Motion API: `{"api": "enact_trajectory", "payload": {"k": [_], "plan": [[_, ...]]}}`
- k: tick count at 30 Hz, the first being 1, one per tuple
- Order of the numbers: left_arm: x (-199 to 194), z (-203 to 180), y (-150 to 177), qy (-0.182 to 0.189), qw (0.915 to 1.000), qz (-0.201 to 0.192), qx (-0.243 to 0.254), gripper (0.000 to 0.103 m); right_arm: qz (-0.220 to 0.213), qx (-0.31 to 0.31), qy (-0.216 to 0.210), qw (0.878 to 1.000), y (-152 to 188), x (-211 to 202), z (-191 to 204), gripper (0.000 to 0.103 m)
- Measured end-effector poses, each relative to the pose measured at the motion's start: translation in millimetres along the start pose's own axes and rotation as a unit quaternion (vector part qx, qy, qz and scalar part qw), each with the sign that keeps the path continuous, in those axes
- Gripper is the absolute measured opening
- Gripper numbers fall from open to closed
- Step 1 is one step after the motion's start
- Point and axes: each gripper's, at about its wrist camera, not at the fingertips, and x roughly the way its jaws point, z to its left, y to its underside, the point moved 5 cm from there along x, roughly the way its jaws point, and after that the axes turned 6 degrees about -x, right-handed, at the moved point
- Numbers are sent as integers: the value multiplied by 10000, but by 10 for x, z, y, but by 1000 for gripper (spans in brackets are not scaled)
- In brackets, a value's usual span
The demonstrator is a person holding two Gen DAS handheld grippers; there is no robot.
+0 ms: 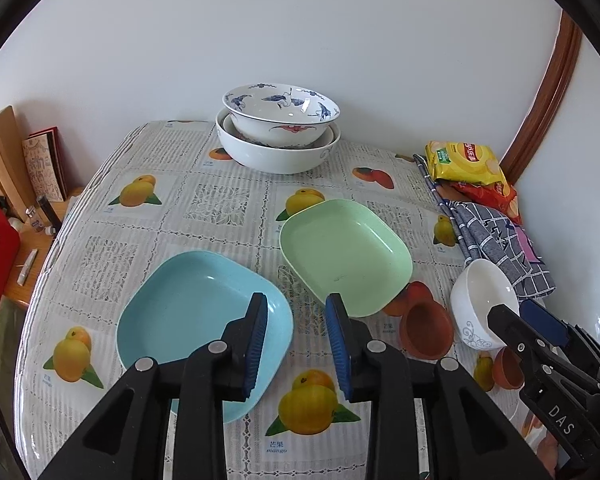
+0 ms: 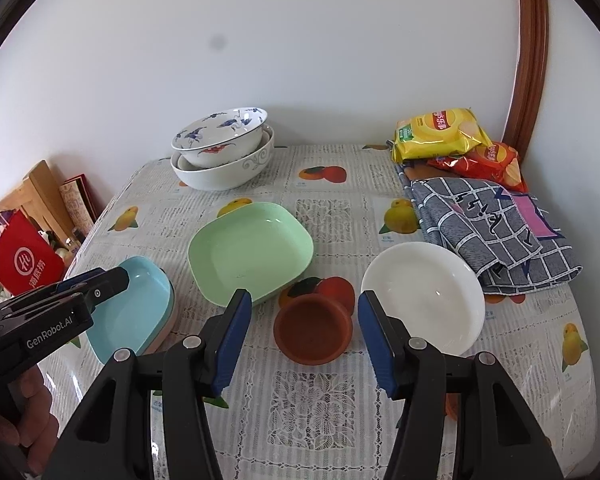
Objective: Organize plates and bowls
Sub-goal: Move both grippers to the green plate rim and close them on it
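Plainly, from the left wrist view: left claw [image 1: 296,344] hanging over the tabletop [image 1: 228,204] with pads slightly apart, gripping nothing. Blue plate [image 1: 192,312] lying just below its left finger, green plate [image 1: 344,252] beyond the right one, the two plates apart. Stacked patterned bowls [image 1: 278,136] far back by the wall. Small white bowl [image 1: 482,300] at right, touching or just beside the right claw [image 1: 512,312] — cannot tell which. Terracotta dish [image 1: 426,330] just beside that bowl.

Next, from the right wrist view: right claw [image 2: 304,340] wide apart, empty, above the terracotta dish [image 2: 312,330]. White bowl [image 2: 424,298] to its right, green plate [image 2: 250,252] behind, blue plate [image 2: 134,304] at left under the left claw [image 2: 116,278]. Snack bags [image 2: 440,132] and checked cloth [image 2: 496,236] far right.
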Motion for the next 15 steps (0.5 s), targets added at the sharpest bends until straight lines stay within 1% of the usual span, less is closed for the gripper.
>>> {"api": "enact_trajectory", "payload": {"k": [3, 6, 15], "plan": [[45, -2, -36, -22, 10000, 20, 30, 29, 15, 38, -69, 10000, -22, 44, -14, 55], [89, 3, -67, -11, 10000, 37, 19, 29, 4, 14, 13, 10000, -52, 100, -15, 55], [286, 87, -185, -106, 9998, 165, -20, 29, 18, 21, 26, 10000, -169, 301, -9, 55]]}}
